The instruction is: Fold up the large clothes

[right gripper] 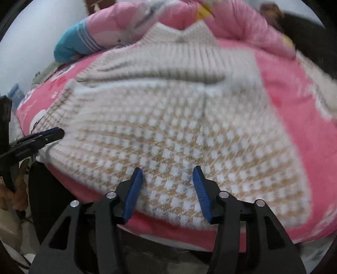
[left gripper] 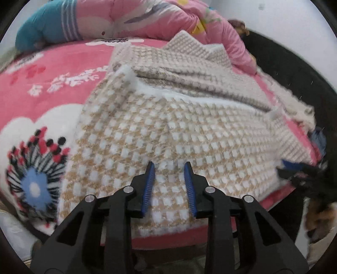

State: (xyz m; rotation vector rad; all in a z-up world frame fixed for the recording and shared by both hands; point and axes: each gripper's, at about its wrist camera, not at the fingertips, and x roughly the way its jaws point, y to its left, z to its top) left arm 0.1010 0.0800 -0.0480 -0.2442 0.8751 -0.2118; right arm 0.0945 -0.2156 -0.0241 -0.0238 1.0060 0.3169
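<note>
A large cream and tan checked knit garment (left gripper: 168, 130) lies spread on the pink bed, its near part folded over the rest; it also fills the right wrist view (right gripper: 168, 130). My left gripper (left gripper: 169, 166) is open and empty, just above the garment's near hem. My right gripper (right gripper: 167, 169) is open and empty, above the near hem further right. The left gripper also shows at the left edge of the right wrist view (right gripper: 48, 134), beside the garment's left edge. The right gripper shows blurred at the right edge of the left wrist view (left gripper: 294, 170).
A pink patterned bedspread (left gripper: 52, 84) covers the bed. A bunched pink quilt (left gripper: 160, 19) and a teal pillow (left gripper: 40, 29) lie at the far side. A dark headboard or wall (left gripper: 294, 69) stands at the right. The bed's front edge (right gripper: 179, 231) is right below the grippers.
</note>
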